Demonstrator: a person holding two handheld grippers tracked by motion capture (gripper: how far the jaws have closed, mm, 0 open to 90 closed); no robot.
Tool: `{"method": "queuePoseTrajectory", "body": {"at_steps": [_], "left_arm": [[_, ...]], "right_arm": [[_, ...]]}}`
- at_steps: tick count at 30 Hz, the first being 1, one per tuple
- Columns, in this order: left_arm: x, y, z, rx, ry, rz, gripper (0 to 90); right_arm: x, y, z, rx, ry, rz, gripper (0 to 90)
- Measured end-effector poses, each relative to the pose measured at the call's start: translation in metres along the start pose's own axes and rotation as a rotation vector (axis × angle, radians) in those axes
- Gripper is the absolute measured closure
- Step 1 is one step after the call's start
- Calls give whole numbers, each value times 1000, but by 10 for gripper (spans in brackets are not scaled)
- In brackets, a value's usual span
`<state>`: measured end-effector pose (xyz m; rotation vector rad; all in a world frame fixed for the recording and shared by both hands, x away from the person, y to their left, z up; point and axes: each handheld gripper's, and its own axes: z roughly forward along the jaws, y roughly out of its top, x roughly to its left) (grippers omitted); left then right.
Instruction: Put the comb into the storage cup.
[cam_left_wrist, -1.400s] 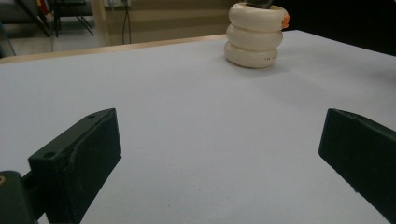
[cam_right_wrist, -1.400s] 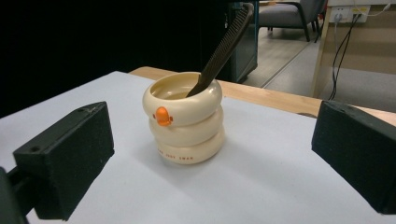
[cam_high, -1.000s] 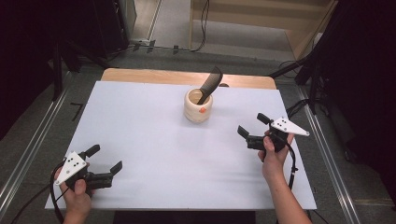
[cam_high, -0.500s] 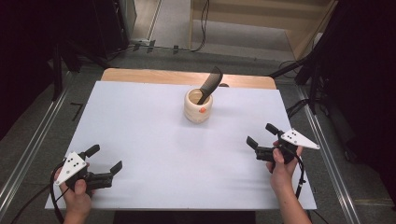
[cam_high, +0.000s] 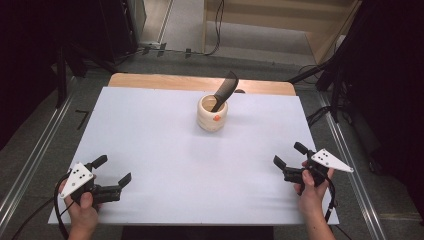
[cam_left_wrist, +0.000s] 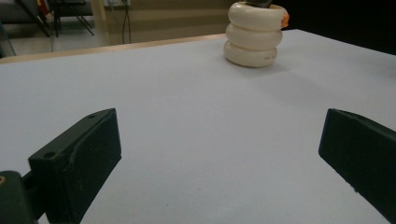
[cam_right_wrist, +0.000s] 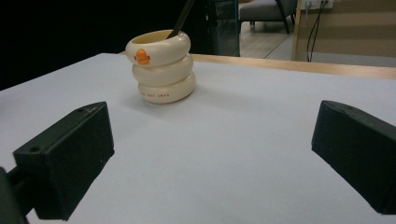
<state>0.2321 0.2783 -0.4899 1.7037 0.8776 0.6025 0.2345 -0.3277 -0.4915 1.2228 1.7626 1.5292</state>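
Note:
A cream ribbed cup (cam_high: 212, 114) with an orange duck beak stands at the back middle of the white table (cam_high: 150, 135); a black spatula (cam_high: 224, 90) leans out of it. The cup (cam_left_wrist: 253, 33) appears far off in the left gripper view, and the cup (cam_right_wrist: 161, 66) is nearer in the right gripper view. My left gripper (cam_high: 113, 170) rests open near the front left edge, held by a hand. My right gripper (cam_high: 290, 155) is open near the front right, jaws wide apart and empty.
A wooden strip (cam_high: 200, 82) runs along the table's back edge. Metal rails (cam_high: 37, 150) flank both sides, and cables (cam_high: 320, 115) lie on the floor at the right. A dark stand (cam_high: 70, 60) is at the back left.
My right gripper has drawn back toward the front right corner and lowered. The left gripper, cup and spatula stay where they were.

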Motion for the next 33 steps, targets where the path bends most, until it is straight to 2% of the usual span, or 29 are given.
{"method": "queuePoseTrajectory", "body": {"at_steps": [7, 10, 14, 19, 22, 28, 33], "left_arm": [[0, 0, 0, -3, -1, -3, 0], [0, 0, 0, -2, -3, -3, 0], [0, 0, 0, 1, -4, 0, 0], [0, 0, -1, 0, -4, 3, 0], [0, 0, 0, 0, -5, 6, 0], [1, 0, -1, -2, -6, 0, 0], [2, 0, -1, -4, -4, -11, 0]], "right_arm": [[-6, -9, -12, 11, -2, 3, 0], [-8, -12, -16, 18, -1, -24, 0], [-13, -20, -22, 29, -2, -15, 0], [-18, -26, -33, 36, -26, -24, 0], [-22, -29, -42, 39, -35, -11, 0], [-25, -33, -52, 72, -92, -79, 0], [-27, -36, -53, 60, -83, -61, 0]]}}
